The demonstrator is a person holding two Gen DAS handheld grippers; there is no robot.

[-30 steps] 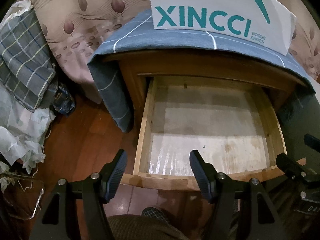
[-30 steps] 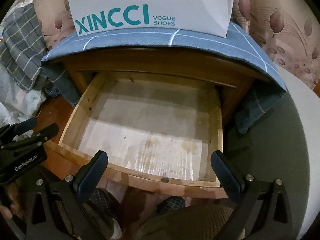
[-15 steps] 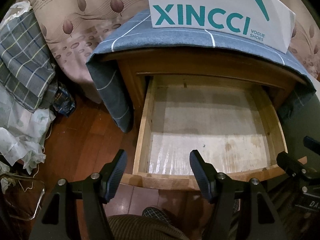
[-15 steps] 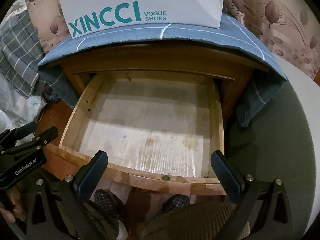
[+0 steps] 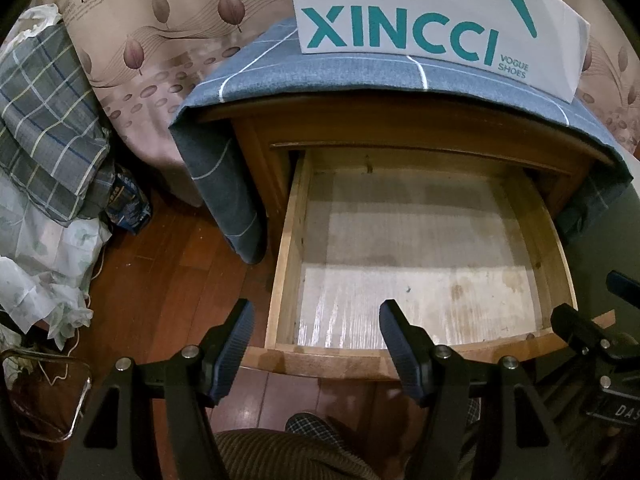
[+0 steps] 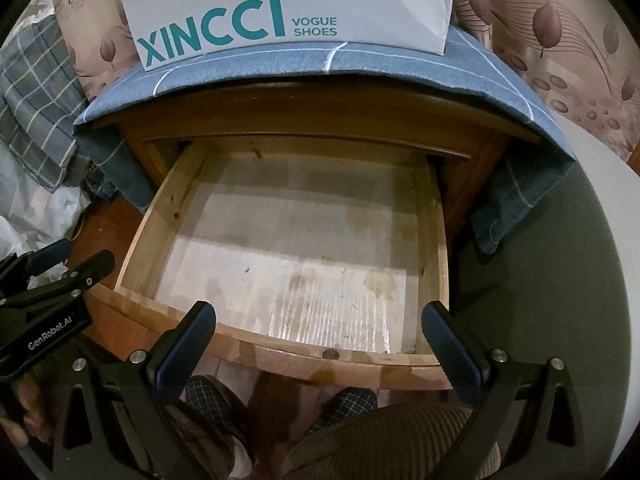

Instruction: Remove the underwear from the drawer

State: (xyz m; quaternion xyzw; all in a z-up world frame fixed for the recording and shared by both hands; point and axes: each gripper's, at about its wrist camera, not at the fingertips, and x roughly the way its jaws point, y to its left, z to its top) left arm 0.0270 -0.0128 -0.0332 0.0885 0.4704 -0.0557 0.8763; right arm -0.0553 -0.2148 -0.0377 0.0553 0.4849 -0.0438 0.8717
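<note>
Both tongs, left and right, stand apart, gripping nothing, above the open drawer (no underwear visible; presumably soft, light, pinchable at any fold).

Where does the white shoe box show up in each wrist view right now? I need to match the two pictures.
Left wrist view: shoe box at top, right of centre.
Right wrist view: shoe box at top, left of centre.
Shared landmark: the open drawer below it, under the blue cloth.
</note>
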